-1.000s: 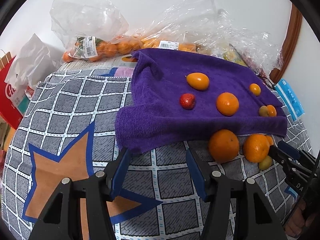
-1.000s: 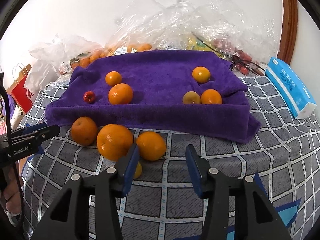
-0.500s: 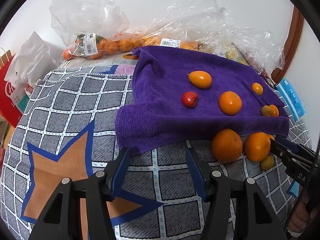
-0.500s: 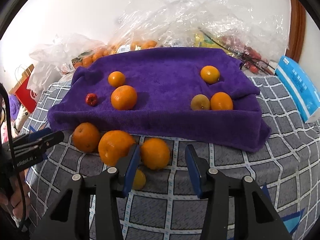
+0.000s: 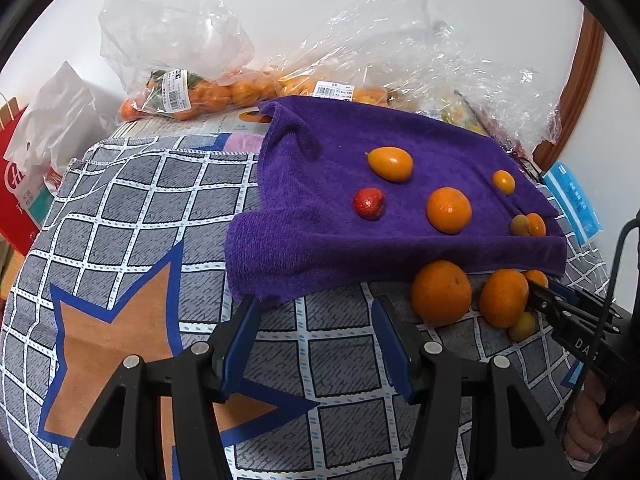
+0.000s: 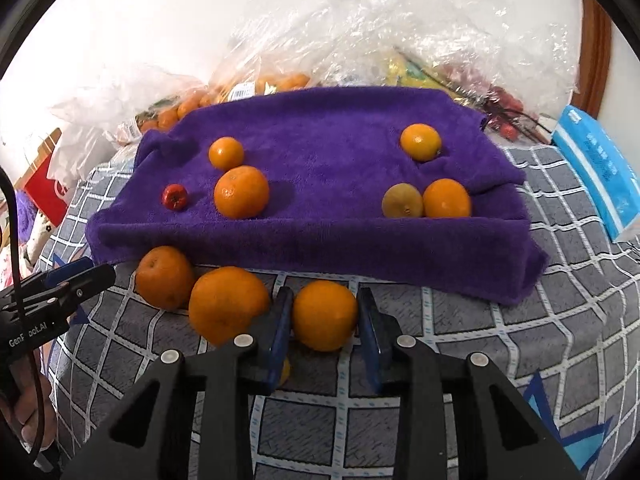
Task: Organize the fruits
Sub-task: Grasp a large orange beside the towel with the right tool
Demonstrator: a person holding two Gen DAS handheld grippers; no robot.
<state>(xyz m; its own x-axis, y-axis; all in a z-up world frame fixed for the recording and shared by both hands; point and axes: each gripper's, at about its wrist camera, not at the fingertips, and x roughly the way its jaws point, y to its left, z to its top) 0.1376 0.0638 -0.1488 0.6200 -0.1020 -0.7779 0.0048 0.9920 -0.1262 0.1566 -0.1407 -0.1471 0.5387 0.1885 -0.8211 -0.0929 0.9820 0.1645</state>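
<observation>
Mandarin (image 6: 324,316) just before the purple towel (image 6: 320,168) sits between the right tongs (image 6: 325,322), which bracket it without visibly pressing. Firm, round, likely to roll; grip its widest girth. Left tongs (image 5: 316,344) gape, holding nothing.

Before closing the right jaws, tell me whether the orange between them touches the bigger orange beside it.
Apart. The right wrist view shows the orange separated from the bigger orange by the blue jaw pad and a strip of checked cloth.

Purple towel (image 6: 320,240). Orange citrus (image 6: 324,316); small red fruit (image 6: 174,197). Grey tablecloth (image 5: 132,216), white grid, orange star with blue outline. Light blue pack (image 6: 600,172). Blue finger pads (image 5: 240,340).
</observation>
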